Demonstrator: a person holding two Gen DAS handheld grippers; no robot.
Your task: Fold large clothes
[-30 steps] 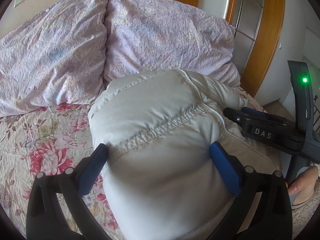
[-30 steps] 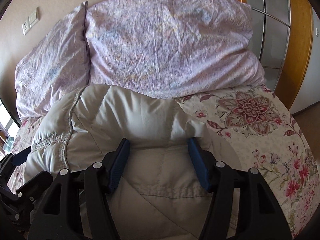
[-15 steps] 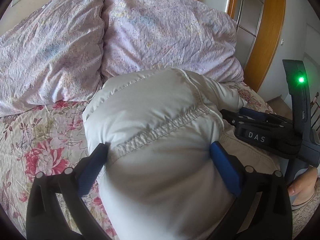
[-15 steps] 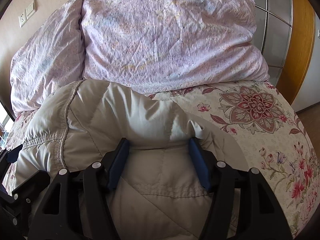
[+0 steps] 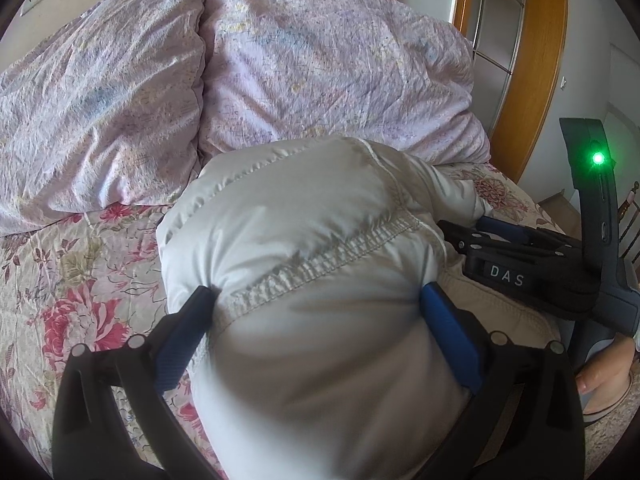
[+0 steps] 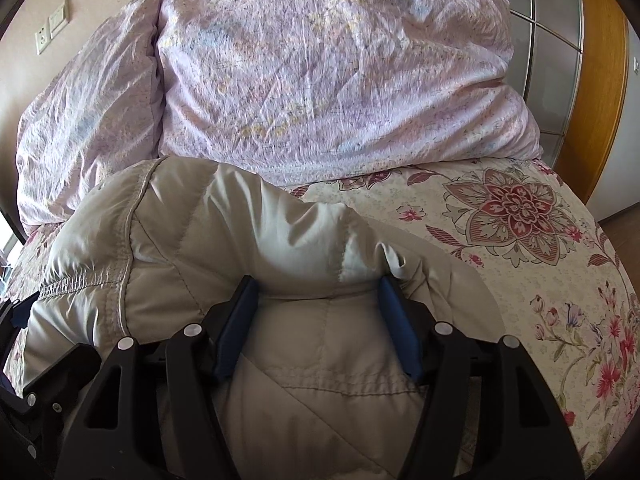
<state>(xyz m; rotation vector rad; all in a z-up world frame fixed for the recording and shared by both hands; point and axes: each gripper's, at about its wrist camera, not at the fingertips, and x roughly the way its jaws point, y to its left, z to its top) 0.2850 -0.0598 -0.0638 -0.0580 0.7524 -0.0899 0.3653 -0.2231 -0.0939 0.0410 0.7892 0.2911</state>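
Folding looks partway: we find left gripper [image 5: 316, 316] and right gripper [image 6: 318, 320] each pinching the bulky jacket [image 5: 304, 240], not yet flat on the bed [image 6: 540, 280].

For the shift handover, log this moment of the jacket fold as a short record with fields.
garment: pale grey puffer jacket, bunched into a thick roll
surface: floral bedspread
left gripper: blue pads pressed into the padded roll on both sides, across a stitched seam
right gripper: pads clamped on a puffy fold of the same jacket
behind the jacket: two lilac pillows against the wall
also in view: a hand on the right gripper's handle
fold: not yet laid flat
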